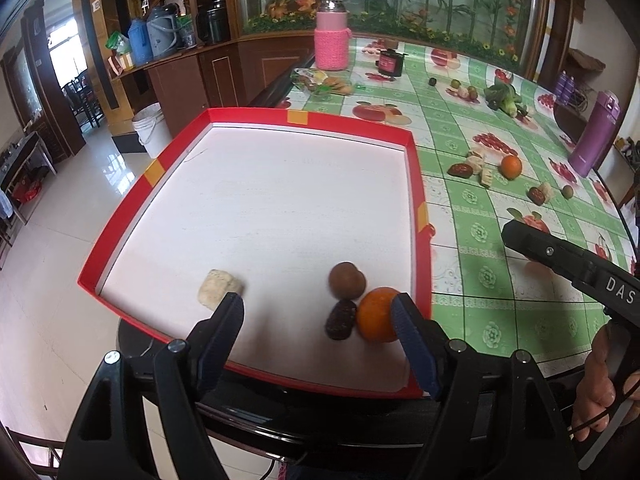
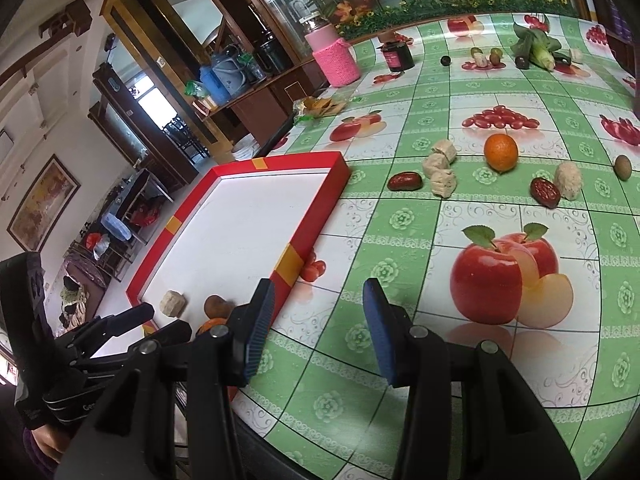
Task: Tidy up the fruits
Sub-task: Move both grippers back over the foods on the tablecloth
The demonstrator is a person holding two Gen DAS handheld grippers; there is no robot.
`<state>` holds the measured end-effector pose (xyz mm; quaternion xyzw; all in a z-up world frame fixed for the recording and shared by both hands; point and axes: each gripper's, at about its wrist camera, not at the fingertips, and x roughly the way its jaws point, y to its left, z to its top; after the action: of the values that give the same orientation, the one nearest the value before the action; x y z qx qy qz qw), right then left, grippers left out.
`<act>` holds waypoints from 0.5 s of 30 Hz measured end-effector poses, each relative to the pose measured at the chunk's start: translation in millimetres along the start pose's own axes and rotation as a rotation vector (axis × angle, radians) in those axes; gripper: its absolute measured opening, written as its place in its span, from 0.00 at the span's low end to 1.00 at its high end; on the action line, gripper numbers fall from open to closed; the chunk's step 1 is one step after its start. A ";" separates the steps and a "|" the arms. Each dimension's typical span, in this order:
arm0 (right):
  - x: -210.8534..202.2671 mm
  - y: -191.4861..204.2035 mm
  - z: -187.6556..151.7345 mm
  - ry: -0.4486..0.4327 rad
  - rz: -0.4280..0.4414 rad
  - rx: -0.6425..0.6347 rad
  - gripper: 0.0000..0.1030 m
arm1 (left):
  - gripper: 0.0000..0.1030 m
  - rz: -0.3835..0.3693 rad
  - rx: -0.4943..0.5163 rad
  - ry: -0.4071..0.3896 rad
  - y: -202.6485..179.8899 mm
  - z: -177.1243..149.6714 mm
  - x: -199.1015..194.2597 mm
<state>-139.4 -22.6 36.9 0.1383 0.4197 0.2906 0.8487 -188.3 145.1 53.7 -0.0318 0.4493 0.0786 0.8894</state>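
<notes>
Your left gripper hangs over the near edge of the red-rimmed tray, fingers spread wide and empty. Just beyond its right fingertip lies an orange (touching a dark date); past them sits a brown fruit. Your right gripper, also parted, hovers over the tablecloth; a second orange lies well ahead.

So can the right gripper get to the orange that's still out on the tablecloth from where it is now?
Probably yes. The right gripper has its jaws open and empty, and only bare tablecloth lies between it and the orange. The beige chunks sit off to the orange's left, apart from it, so nothing blocks a straight approach.
</notes>
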 end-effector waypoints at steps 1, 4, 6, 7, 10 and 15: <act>-1.6 -3.9 0.1 -0.003 -0.004 0.005 0.46 | 0.74 -0.001 0.005 0.000 -2.4 0.6 0.1; -8.0 -19.1 0.6 -0.014 -0.021 0.026 0.46 | 0.74 -0.008 0.016 0.002 -9.4 2.8 0.2; -12.9 -30.6 1.8 -0.023 -0.033 0.048 0.46 | 0.74 -0.016 0.027 0.003 -15.6 5.1 0.8; -16.1 -37.8 2.3 -0.029 -0.042 0.062 0.46 | 0.74 -0.020 0.034 0.004 -18.9 6.3 1.2; -27.8 -62.4 5.3 -0.052 -0.087 0.104 0.46 | 0.74 -0.035 0.059 0.001 -30.8 10.0 1.4; -45.0 -96.7 11.1 -0.088 -0.141 0.175 0.46 | 0.74 -0.066 0.102 -0.002 -49.9 14.8 2.2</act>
<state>-115.7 -126.6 25.8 0.1948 0.4147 0.1862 0.8692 -166.8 98.0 60.0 -0.0011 0.4505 0.0265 0.8924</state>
